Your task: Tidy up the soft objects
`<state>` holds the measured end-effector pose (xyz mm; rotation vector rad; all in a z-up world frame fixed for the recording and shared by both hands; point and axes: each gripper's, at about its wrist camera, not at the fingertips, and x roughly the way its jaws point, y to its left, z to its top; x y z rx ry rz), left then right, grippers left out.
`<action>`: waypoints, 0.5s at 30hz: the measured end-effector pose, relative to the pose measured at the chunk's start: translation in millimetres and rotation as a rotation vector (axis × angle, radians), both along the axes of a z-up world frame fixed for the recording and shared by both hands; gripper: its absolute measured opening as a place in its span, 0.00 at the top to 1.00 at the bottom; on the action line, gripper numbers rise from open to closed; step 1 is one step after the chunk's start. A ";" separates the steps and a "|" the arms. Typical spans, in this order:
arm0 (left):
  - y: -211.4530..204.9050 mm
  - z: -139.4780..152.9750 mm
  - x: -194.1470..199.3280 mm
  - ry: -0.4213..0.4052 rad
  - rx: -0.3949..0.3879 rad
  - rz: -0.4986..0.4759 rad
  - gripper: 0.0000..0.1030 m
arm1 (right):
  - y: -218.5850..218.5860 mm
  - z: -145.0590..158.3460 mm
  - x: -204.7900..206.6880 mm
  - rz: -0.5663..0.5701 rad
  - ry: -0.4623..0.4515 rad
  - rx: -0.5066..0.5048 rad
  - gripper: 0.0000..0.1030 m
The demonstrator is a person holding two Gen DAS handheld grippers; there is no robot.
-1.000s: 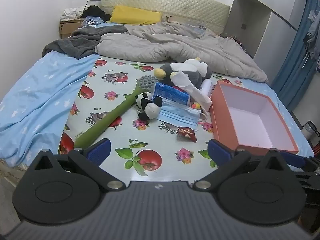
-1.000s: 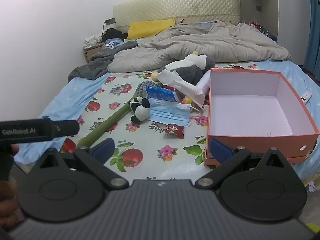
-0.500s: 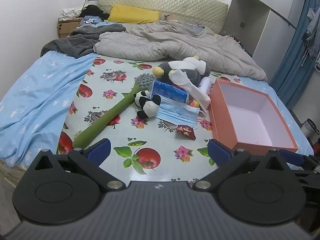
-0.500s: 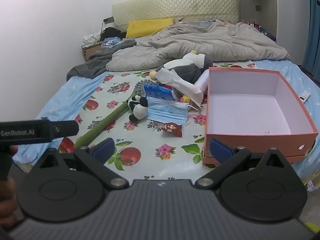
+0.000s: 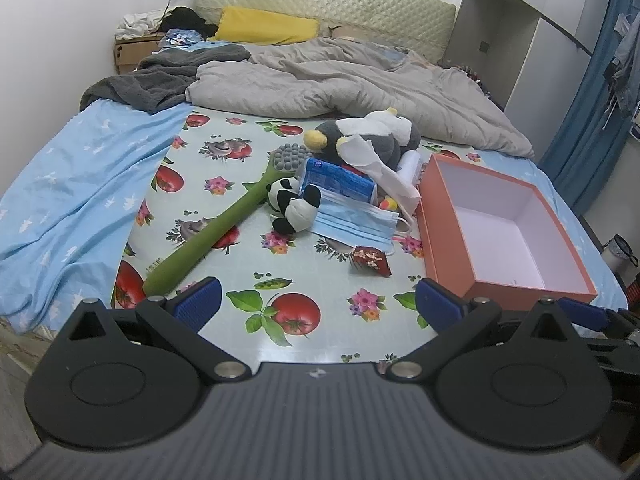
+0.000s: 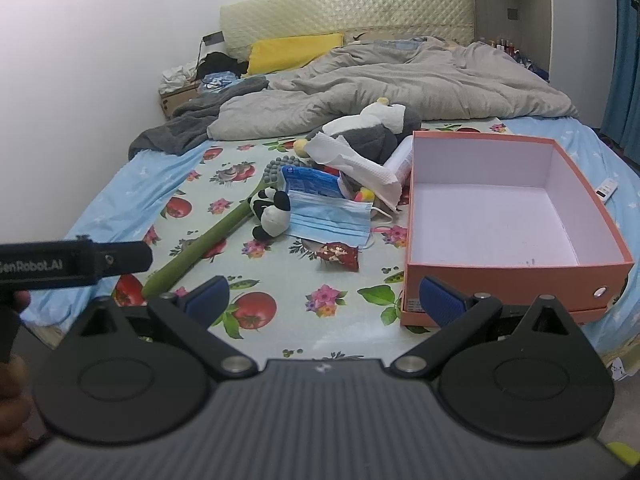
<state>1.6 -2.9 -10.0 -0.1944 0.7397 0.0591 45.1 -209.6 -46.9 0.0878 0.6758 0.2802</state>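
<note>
Both claws backed off slightly, left claw (image 5: 316, 304) and right claw (image 6: 324, 298) spread; 1 box (image 6: 516, 276), 2 plushies left of it.

Bedroom. White walls (image 5: 60, 20), plain, at left and behind the bed. Bed (image 5: 80, 184) filled most of the frame, with pale blue star-print sheet. Padded cream headboard (image 5: 328, 4) stood at upper centre against the rear wall. Yellow pillow (image 5: 264, 30) lay just below it. Rumpled grey duvet (image 5: 360, 80) lay across the upper bed; dark grey blanket (image 5: 160, 80) lay at its left. Blue curtain (image 5: 592, 112) hung at the right edge. Grey cabinet (image 5: 520, 32) stood at upper right. Lighting was even and dim.
</note>
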 end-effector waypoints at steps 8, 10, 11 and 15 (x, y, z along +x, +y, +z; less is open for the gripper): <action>1.5 -1.1 1.1 0.004 -0.001 0.003 0.00 | -0.3 -0.3 0.0 0.001 0.001 -0.001 0.00; 1.3 -1.2 1.4 0.005 0.000 0.003 0.00 | 0.1 -0.4 -0.1 0.002 0.000 -0.002 0.00; 1.7 -2.0 2.0 0.006 -0.001 0.004 0.00 | -0.4 -0.5 -0.2 0.003 -0.001 -0.003 0.00; 0.8 -2.0 0.6 0.005 0.001 0.007 0.00 | 0.2 -0.3 0.0 0.000 0.002 -0.001 0.00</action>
